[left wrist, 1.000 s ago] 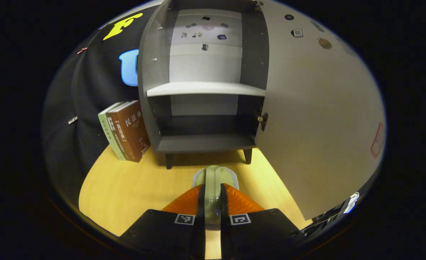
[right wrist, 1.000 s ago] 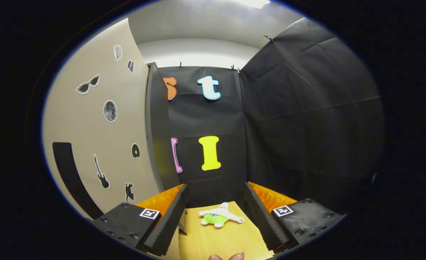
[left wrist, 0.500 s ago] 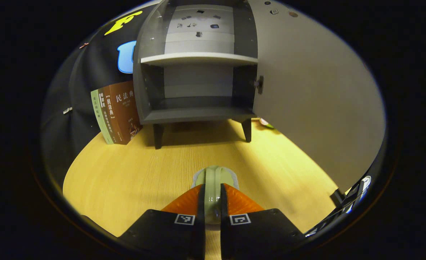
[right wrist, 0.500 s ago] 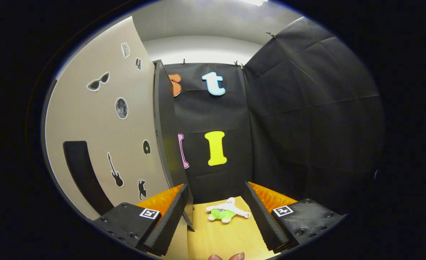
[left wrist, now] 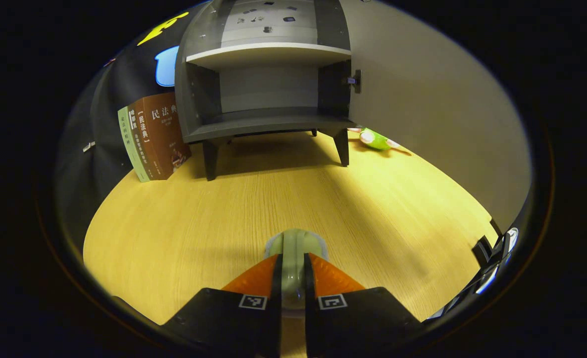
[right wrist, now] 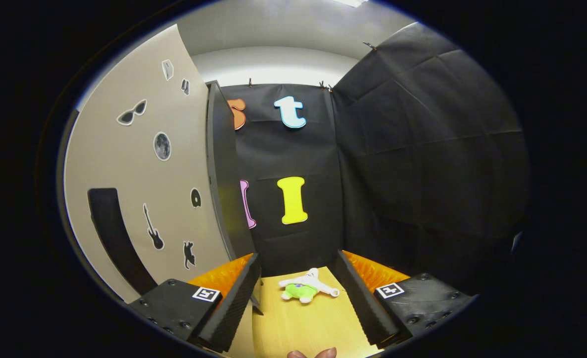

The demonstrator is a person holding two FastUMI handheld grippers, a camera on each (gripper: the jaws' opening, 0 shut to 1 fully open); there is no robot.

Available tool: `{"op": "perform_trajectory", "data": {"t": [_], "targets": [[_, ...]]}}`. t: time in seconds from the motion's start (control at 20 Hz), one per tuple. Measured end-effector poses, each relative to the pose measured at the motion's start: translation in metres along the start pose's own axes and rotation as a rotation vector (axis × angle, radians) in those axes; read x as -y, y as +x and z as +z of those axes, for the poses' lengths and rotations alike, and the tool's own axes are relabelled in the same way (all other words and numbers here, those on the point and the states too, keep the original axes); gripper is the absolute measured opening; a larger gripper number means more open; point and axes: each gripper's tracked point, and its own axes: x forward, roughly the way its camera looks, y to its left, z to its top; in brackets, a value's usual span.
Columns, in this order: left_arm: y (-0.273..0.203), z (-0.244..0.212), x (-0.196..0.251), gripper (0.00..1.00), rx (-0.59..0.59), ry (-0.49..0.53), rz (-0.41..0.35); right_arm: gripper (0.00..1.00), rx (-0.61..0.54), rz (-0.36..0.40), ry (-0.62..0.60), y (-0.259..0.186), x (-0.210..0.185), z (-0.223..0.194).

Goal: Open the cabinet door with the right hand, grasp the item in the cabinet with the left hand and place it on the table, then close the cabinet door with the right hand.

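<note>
Item (left wrist: 293, 253): pale green, rounded, pinched between left gripper (left wrist: 293, 271) fingers, carried over bare table (left wrist: 199, 223) for set-down.
Cabinet (left wrist: 268, 119): shelves emptied.
Door (left wrist: 438, 109): swung wide, awaiting closing.
Right gripper (right wrist: 298, 293): spread, empty, beside door's outer face, probably ready to push.
Plush toy (right wrist: 306, 290): lying beyond on the tabletop, uninvolved.

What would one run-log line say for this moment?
left gripper: shut on pale green item above table | right gripper: open | cabinet door: open | cabinet shelves: bare
</note>
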Motion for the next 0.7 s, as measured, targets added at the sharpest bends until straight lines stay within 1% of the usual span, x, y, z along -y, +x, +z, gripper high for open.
{"op": "perform_trajectory", "data": {"t": [0.05,0.1,0.2,0.25,0.35,0.55,0.6,0.65,0.7], "targets": [[0.001,-0.002,0.001,0.25,-0.001,0.004,-0.003,0.98,-0.003,-0.001,0.007,-0.001,0.0,-0.001],[0.001,-0.003,0.001,0.31,-0.001,0.009,-0.001,0.98,-0.003,0.001,0.012,-0.003,0.0,0.0],[-0.006,-0.001,0.002,0.52,0.005,0.021,-0.002,0.98,-0.002,-0.003,-0.002,-0.002,0.002,-0.001],[-0.012,0.0,0.0,0.7,0.01,0.03,0.003,0.97,-0.005,-0.009,-0.011,-0.001,0.003,-0.003],[-0.028,0.012,0.001,0.85,0.035,0.029,-0.016,0.98,-0.007,-0.013,-0.017,0.0,0.002,-0.004],[-0.079,0.074,-0.015,0.9,0.176,0.011,-0.041,0.98,0.002,-0.022,-0.012,-0.001,-0.007,-0.001],[-0.094,0.096,-0.022,0.92,0.218,-0.002,-0.049,0.98,0.005,-0.023,-0.023,-0.002,-0.01,0.001],[-0.111,0.12,-0.03,0.96,0.268,-0.017,-0.052,0.98,0.013,-0.022,-0.035,-0.004,-0.014,0.003],[-0.129,0.145,-0.038,0.96,0.319,-0.03,-0.052,0.98,0.022,-0.022,-0.045,-0.007,-0.017,0.006]]}}
